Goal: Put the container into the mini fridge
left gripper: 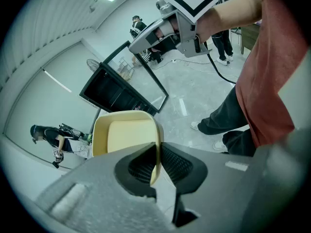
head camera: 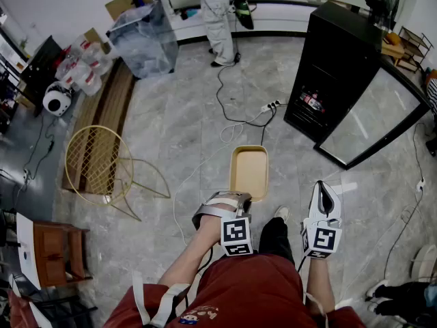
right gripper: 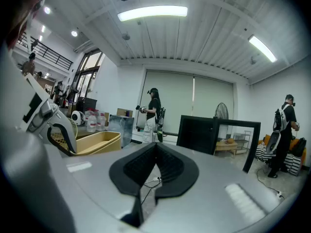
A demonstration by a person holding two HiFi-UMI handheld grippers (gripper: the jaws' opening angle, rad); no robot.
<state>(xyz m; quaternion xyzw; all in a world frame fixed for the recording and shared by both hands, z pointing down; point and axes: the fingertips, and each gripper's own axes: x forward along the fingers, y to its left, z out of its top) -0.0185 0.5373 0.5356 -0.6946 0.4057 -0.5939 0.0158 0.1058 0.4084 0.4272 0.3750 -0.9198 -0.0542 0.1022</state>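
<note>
**Container gripped by its rim, fridge door open**

The left gripper (left gripper: 156, 161) has its jaws clenched on the near rim of the cream container (left gripper: 127, 135), one pad inside the wall and one outside. It holds the container open side up above the grey floor (head camera: 184, 115), just ahead of the person's legs. The right gripper (right gripper: 155, 161) is just beside it on the right and points forward, its jaws pressed together on nothing. The black fridge (head camera: 338, 60) stands on the floor ahead and to the right, well apart from the container, with its glass door (head camera: 372, 118) swung wide.
</note>
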